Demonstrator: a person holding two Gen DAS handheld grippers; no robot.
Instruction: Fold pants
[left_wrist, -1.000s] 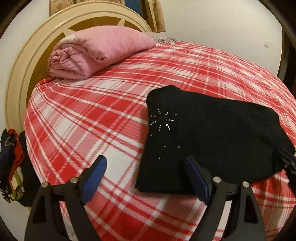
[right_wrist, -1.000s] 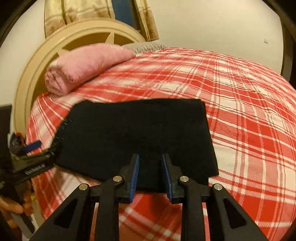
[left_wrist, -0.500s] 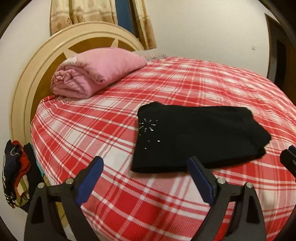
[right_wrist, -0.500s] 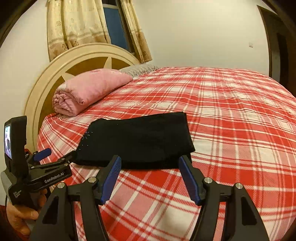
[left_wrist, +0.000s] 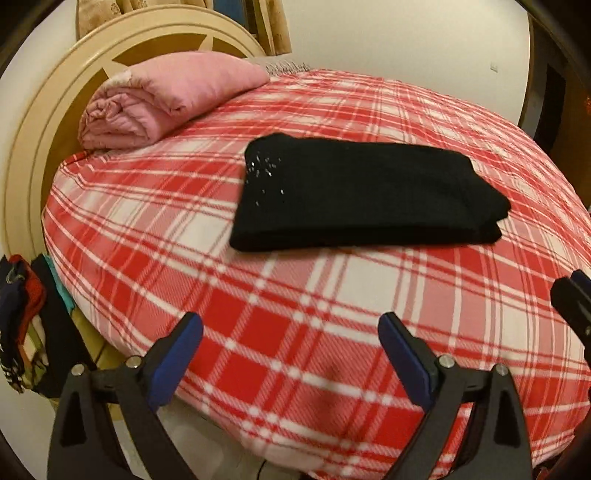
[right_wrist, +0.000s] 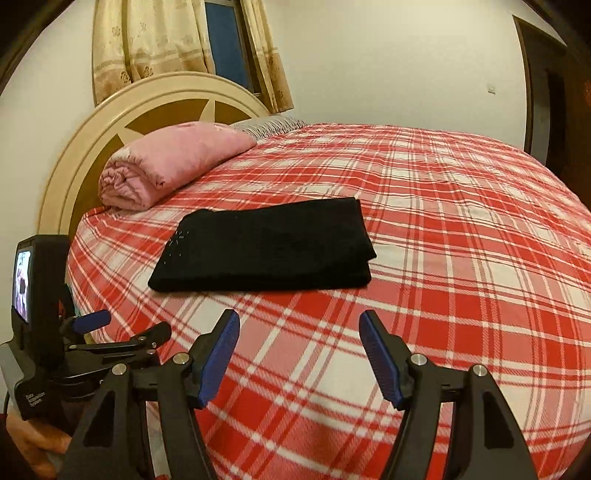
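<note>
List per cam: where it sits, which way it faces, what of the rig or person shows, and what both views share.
Left wrist: on the left gripper, looking down across the plaid bed at the folded black pants; open blue fingers, right gripper's tip at right edge.
Right wrist: on the right gripper, facing the headboard; open fingers, the left gripper's body and a hand at lower left.
Shared: pants, pink quilt, bed, headboard.

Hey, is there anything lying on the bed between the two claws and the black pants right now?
Nothing visible. Only bare red plaid bedspread lies between the right claw and the folded black pants, and likewise ahead of the left claw. The rolled pink blanket sits beyond the pants by the headboard, out of the way.
</note>
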